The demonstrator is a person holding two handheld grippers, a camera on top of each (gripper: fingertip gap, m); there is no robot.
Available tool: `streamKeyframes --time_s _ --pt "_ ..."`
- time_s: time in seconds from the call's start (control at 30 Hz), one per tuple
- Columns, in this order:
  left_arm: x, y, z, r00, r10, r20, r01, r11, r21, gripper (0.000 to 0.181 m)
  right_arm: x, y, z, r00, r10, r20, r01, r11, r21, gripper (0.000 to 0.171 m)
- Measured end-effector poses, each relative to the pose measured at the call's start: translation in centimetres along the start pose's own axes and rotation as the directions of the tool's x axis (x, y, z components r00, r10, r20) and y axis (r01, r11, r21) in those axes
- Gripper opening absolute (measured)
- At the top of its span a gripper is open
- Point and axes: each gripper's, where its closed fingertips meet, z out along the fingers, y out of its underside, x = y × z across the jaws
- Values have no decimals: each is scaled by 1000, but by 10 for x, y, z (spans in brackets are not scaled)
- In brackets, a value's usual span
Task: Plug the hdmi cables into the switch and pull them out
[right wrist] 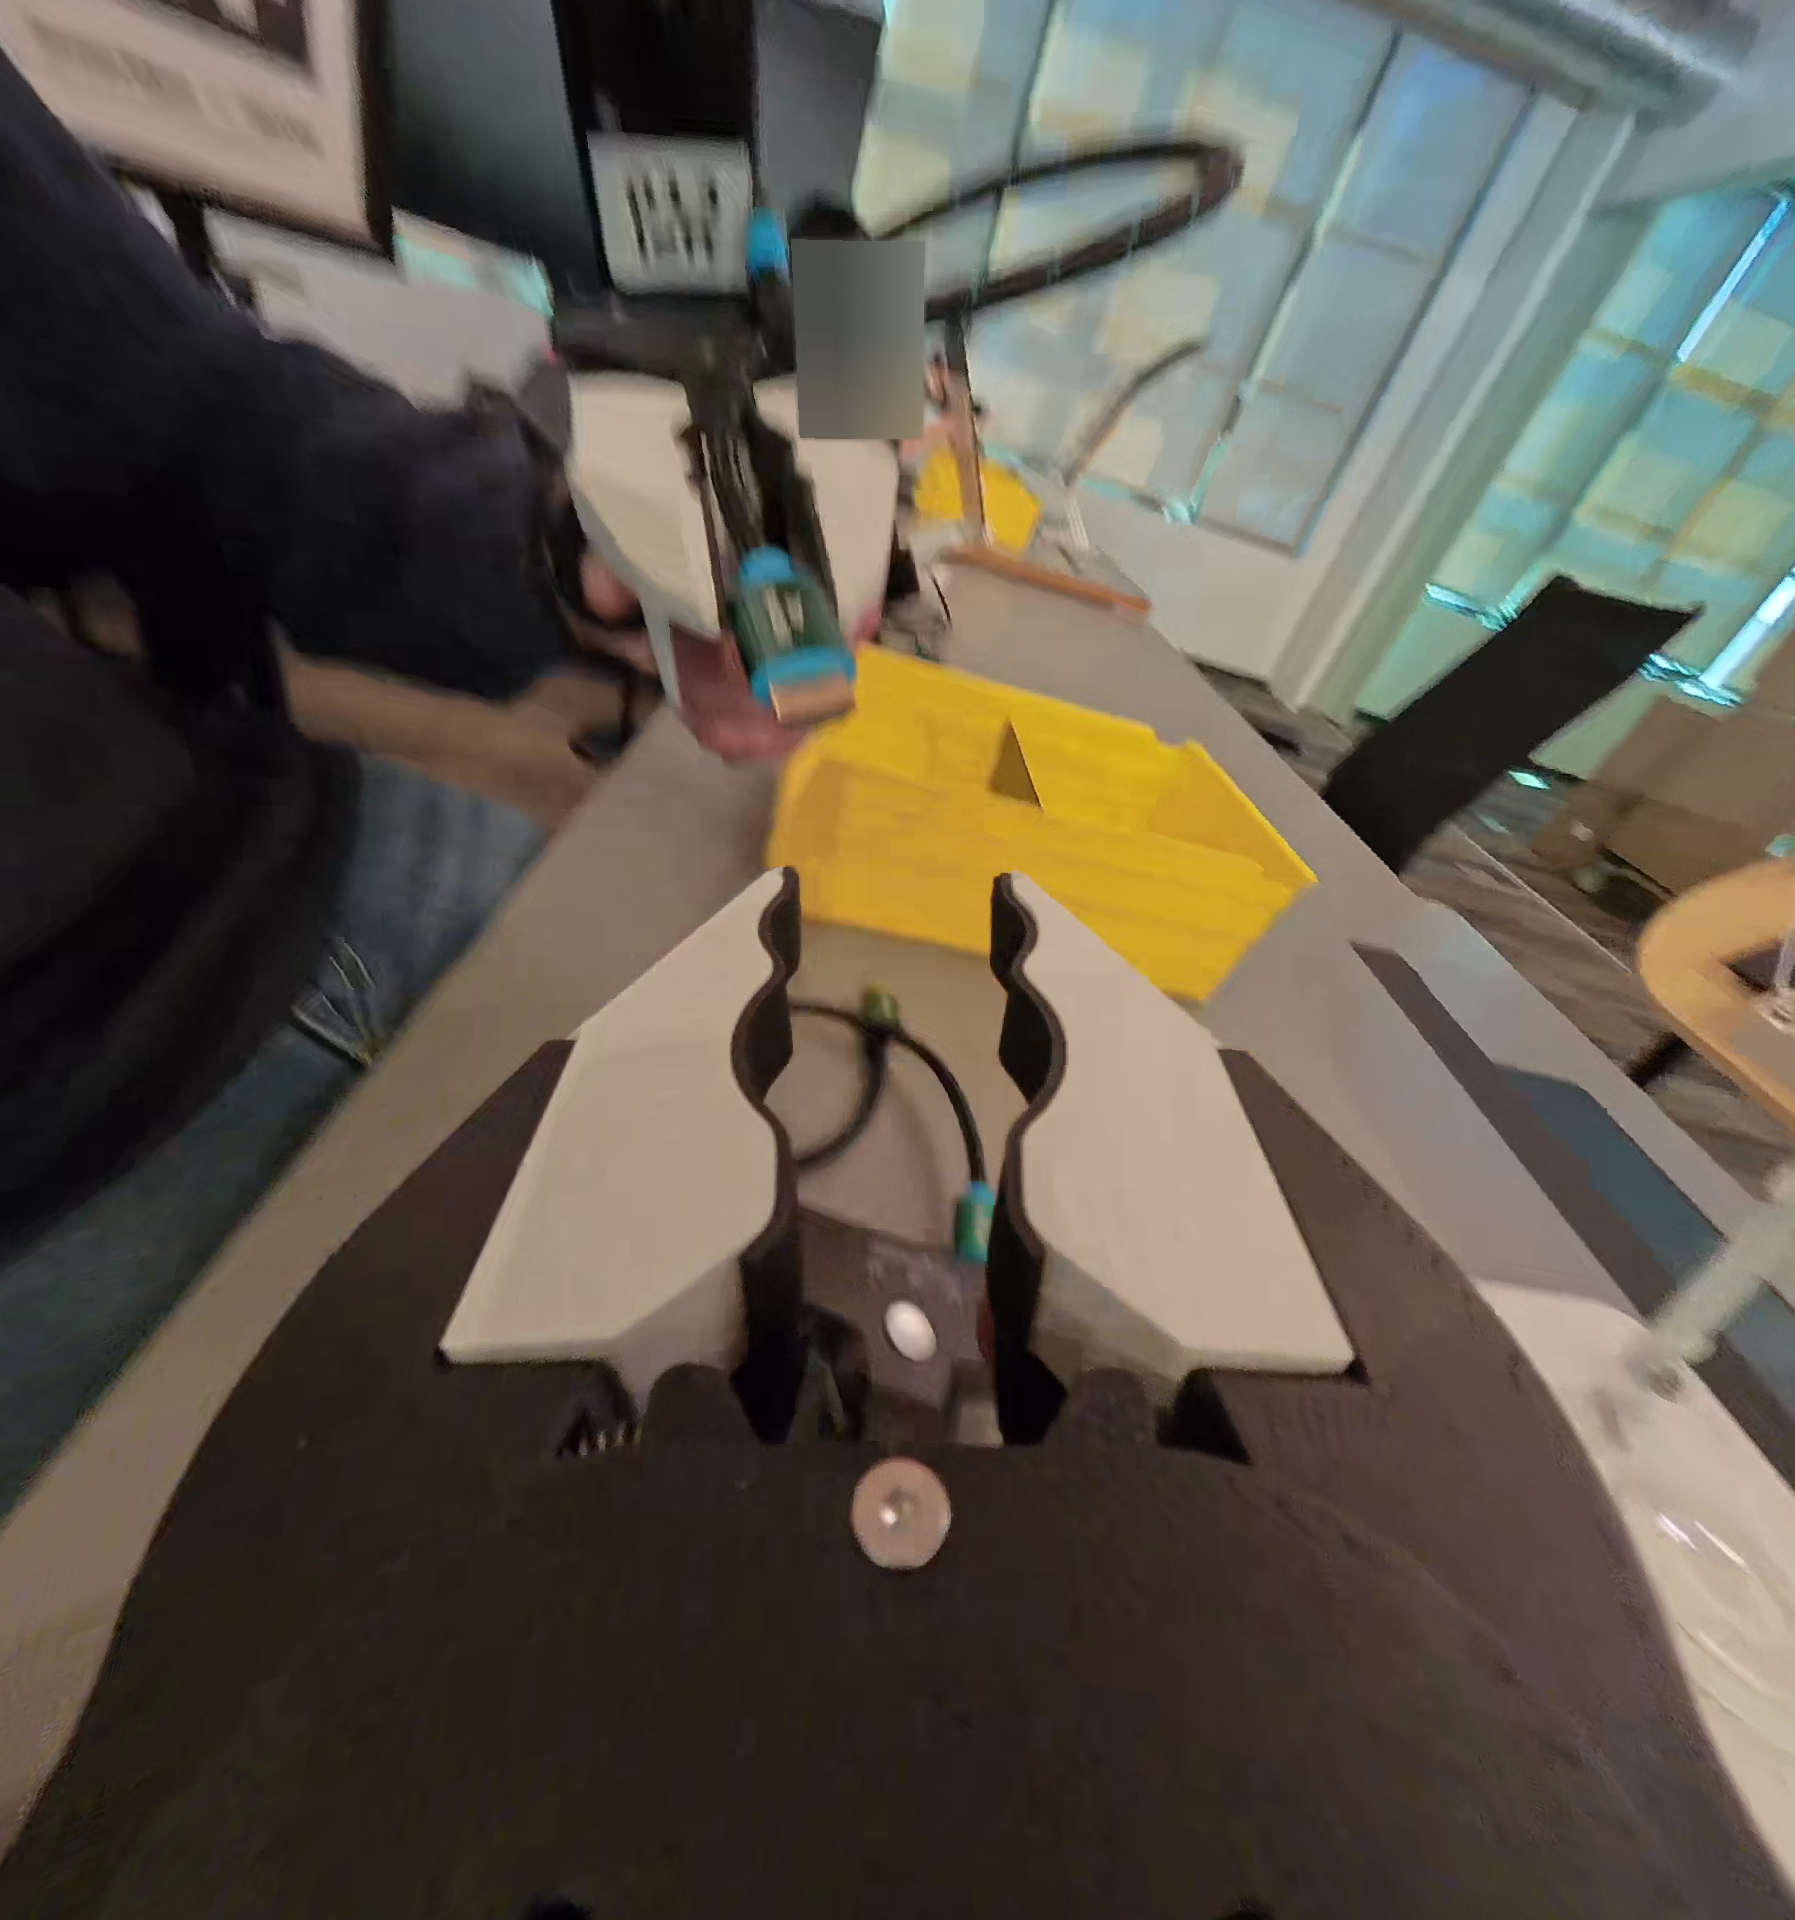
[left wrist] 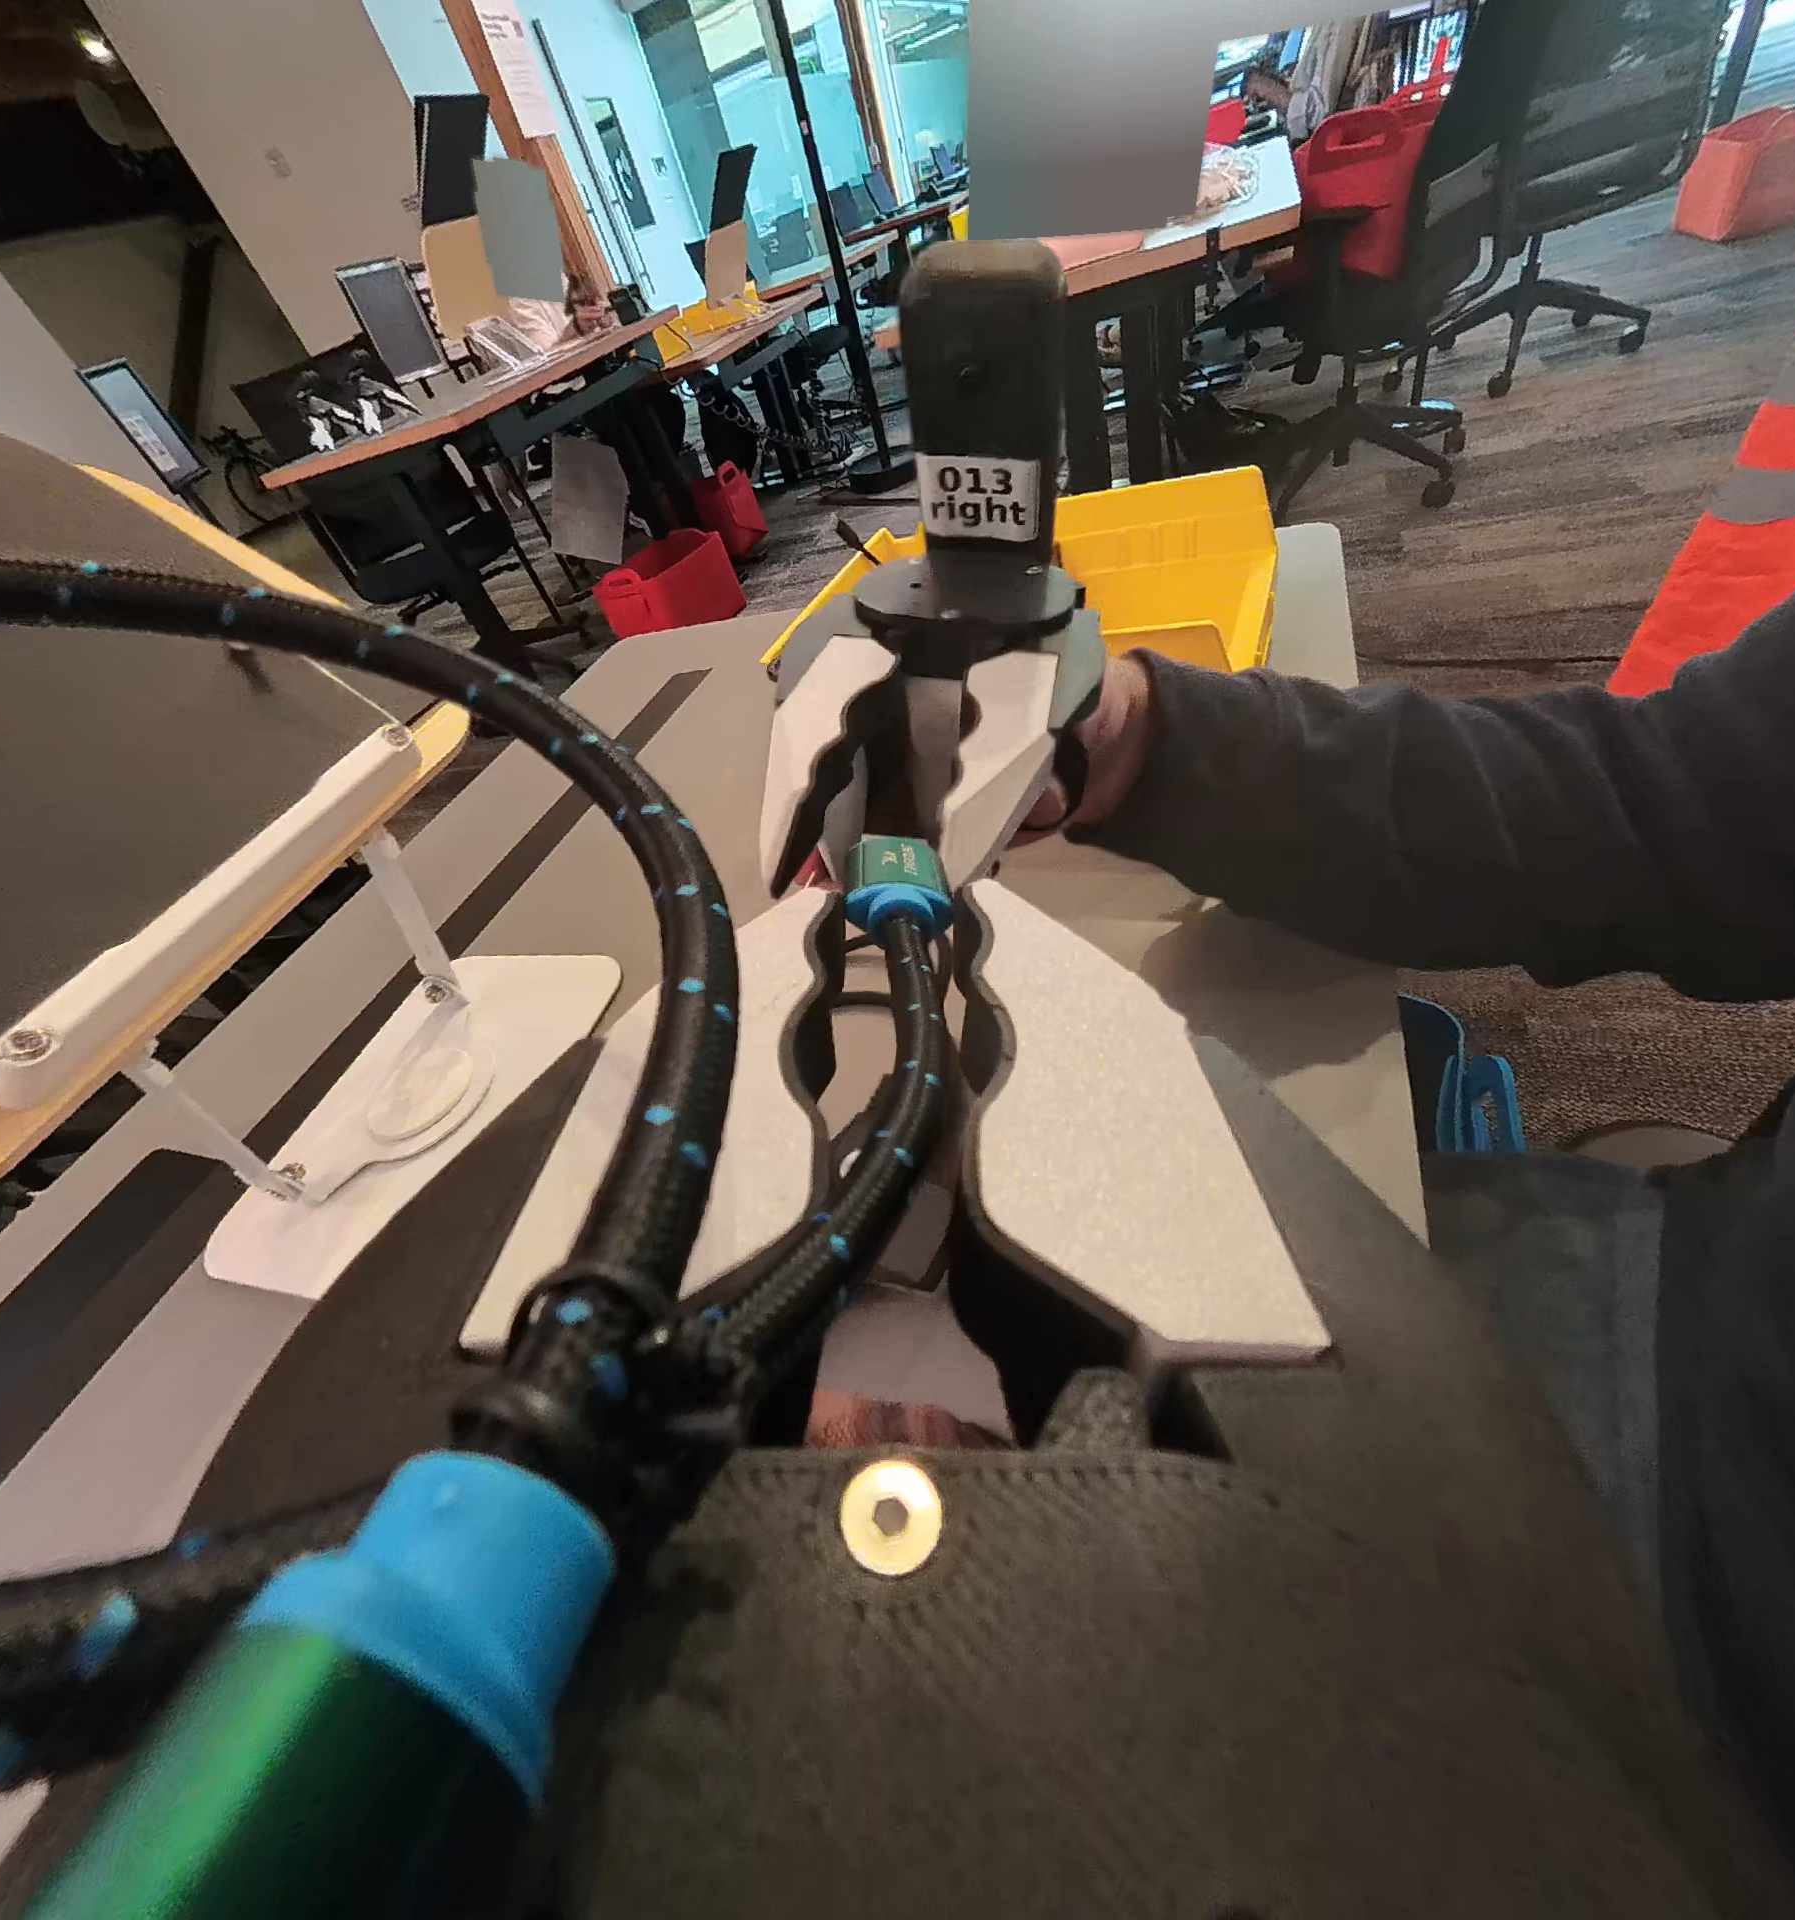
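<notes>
- White stand [left wrist: 373,1091]: far left on the grey table [left wrist: 1267,966], carrying a tilted board.
- HDMI cable [left wrist: 685,935]: black braid with blue flecks, arching from the left edge and doubling back through the left gripper [left wrist: 898,914].
- Left gripper: clenched on that cable just behind its green plug [left wrist: 888,860], which juts past the fingertips in mid-air, well apart from the switch [right wrist: 908,1299].
- Second green plug [left wrist: 332,1745]: blurred, close to the lens at lower left.
- Right gripper [right wrist: 893,894]: released, jaws spread, nothing between them. It faces the left gripper, close to the held plug.
- Switch: a dark body on the table under the right gripper, partly hidden by its fingers.
- Thin black cable [right wrist: 934,1081]: one green plug [right wrist: 971,1229] lies at the switch's edge; whether it is seated cannot be told.
- Yellow bin [left wrist: 1184,561]: on the table beyond both grippers.
- Dark sleeve [left wrist: 1444,821]: coming in from the right.
</notes>
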Motion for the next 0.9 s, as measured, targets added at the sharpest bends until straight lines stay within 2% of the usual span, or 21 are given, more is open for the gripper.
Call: streamKeyframes --time_s 0.13,0.23,0.33,0.47,0.63,0.9 --pt "-7 2 -6 1000 1 25 -1 1000 -11 19 11 55 -8 993 -105 -50 86 950 -301 41" --pt "-11 6 -10 999 1 41 -1 1000 -23 19 6 83 -16 996 -86 -20 70 903 -424 46" --pt "-14 10 -12 999 -13 46 14 1000 -24 19 0 100 -21 999 -37 3 34 875 -482 49" --pt "-16 14 -13 999 -16 52 17 999 -33 19 -10 124 -18 999 7 35 14 825 -565 45" --pt "-17 15 -16 999 -22 50 23 999 -23 19 -1 159 -22 1000 -13 -10 2 721 -692 35" --pt "-17 14 -18 999 -13 50 14 1000 -21 19 4 167 -16 999 37 -38 -53 745 -665 34"
